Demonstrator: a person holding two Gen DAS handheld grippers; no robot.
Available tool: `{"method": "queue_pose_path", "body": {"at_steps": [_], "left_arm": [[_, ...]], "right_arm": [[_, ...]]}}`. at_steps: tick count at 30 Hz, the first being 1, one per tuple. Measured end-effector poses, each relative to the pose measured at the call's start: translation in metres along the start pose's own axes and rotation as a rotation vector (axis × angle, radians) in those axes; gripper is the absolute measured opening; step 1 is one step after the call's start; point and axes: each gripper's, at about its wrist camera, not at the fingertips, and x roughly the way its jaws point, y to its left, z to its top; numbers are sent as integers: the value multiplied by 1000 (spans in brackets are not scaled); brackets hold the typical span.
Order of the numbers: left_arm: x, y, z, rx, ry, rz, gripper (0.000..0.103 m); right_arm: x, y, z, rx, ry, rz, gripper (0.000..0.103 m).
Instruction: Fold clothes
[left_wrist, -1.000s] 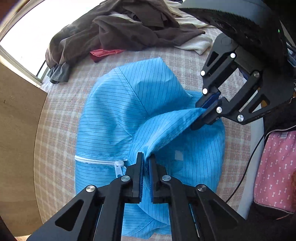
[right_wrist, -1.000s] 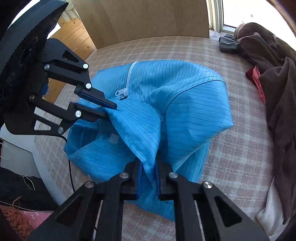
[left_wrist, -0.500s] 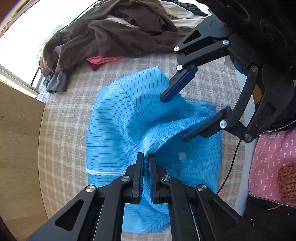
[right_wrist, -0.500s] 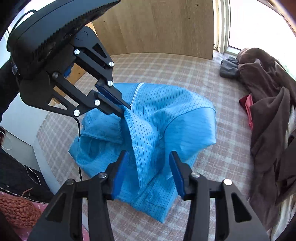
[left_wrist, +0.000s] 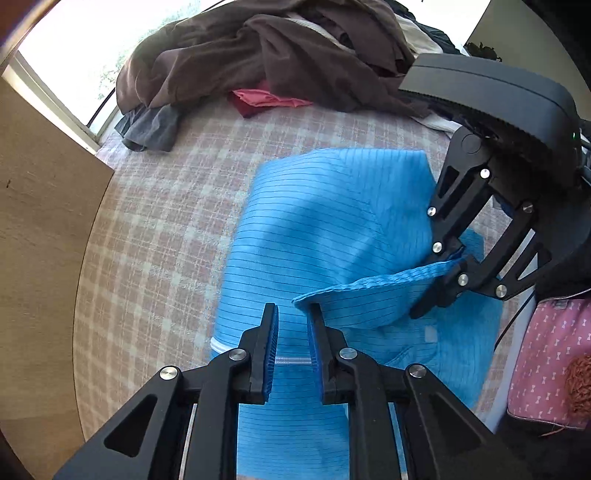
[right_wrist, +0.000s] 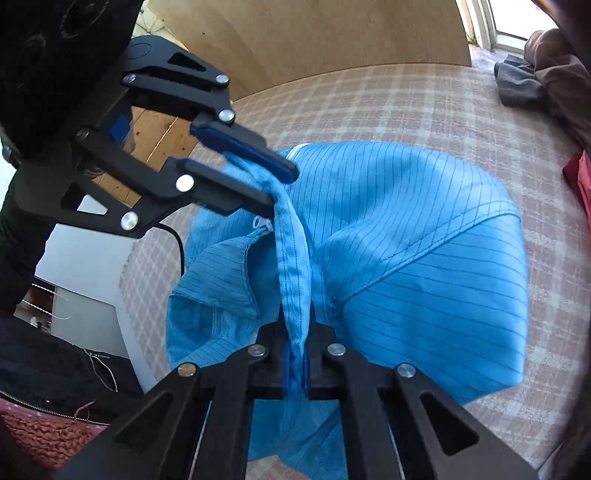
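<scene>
Blue garment (right_wrist: 399, 258): its hem strip runs from the clenched right gripper (right_wrist: 295, 373) up to the left gripper (left_wrist: 291, 332), whose jaws are opening off it.

I see the garment (left_wrist: 332, 229) lying mid-tabletop (left_wrist: 159, 236), the clothes pile (left_wrist: 280, 62) behind it by the window, my right claw (left_wrist: 448, 275) on its right edge.

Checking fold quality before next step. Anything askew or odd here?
The blue garment lies bunched, not flat: one hem strip is pulled up taut, clamped in the right gripper. The left gripper is opening, with the hem's end just past its tips. Nothing damaged.
</scene>
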Motion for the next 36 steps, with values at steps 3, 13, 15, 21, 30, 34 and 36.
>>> {"method": "queue_pose_path", "body": {"at_steps": [3, 13, 15, 21, 30, 34, 36], "left_arm": [[-10, -14, -14, 27, -18, 34, 14], [12, -21, 8, 2, -59, -36, 18], [25, -14, 10, -44, -31, -10, 15], [-19, -34, -26, -122, -155, 16, 15], [-21, -125, -75, -144, -159, 15, 25], [-5, -113, -78, -305, -172, 36, 25], [-3, -102, -84, -421, -203, 44, 25]], "right_arm": [[9, -11, -5, 40, 8, -33, 4], [37, -38, -6, 166, 36, 100, 5], [41, -34, -10, 151, 47, 47, 7], [23, -29, -33, 114, 12, -207, 15], [55, -2, -9, 22, 90, -259, 15], [71, 32, 20, -84, 118, -337, 15], [76, 52, 36, -174, 127, -349, 15]]}}
